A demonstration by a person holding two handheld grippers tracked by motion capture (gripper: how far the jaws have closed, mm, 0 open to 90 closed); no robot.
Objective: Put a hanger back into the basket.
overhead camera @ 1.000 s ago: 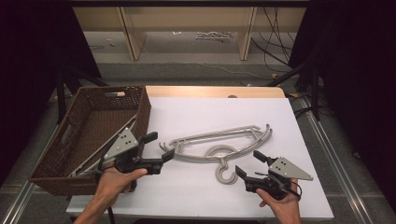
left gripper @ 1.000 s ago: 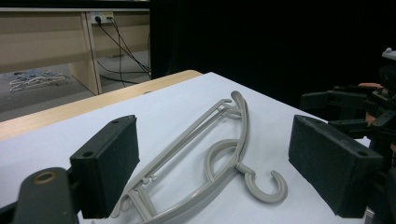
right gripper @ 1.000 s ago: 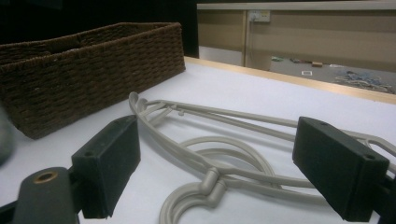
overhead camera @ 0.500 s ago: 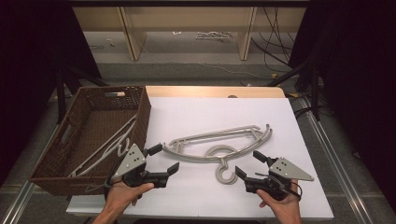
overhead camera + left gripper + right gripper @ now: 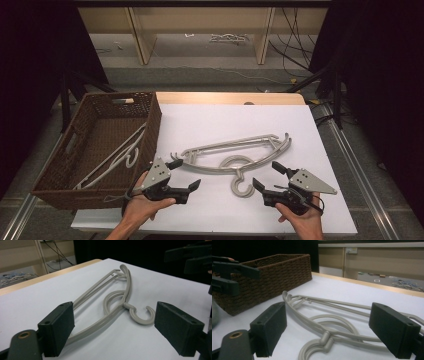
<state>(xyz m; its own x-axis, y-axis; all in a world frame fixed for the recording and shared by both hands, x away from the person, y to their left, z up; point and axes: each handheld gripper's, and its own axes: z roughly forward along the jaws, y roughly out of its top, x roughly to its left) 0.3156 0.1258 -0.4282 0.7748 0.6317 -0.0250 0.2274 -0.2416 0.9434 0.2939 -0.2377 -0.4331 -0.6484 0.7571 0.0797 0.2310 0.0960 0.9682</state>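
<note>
Your left gripper [image 5: 182, 174] sits low over the white table [image 5: 210, 120] with its jaws spread wide and nothing between them. In the left gripper view the two black pads frame bare tabletop, and the grey hanger [image 5: 117, 302] lies just ahead of them, untouched. The hanger's near end is close to the upper jaw of this gripper in the high view, just beside it but apart.

Your right gripper [image 5: 267, 177] is in the same state: jaws wide apart, holding nothing, resting near the table's front edge. In the right gripper view the hanger [image 5: 332, 315] stretches across the table in front of its pads, with the hook curling down toward the bottom of the frame between them. From above, the hook's open curl [image 5: 241, 186] lies between your two grippers, a little nearer the right one.

The grey hanger [image 5: 235, 152] lies flat on the table, its long body running from beyond your left gripper to beyond your right one.

To the outer side of your left gripper stands a brown wicker basket [image 5: 150, 107] at the table's edge. Inside it another pale hanger [image 5: 117, 157] lies slanted against the wall nearest that gripper.
</note>
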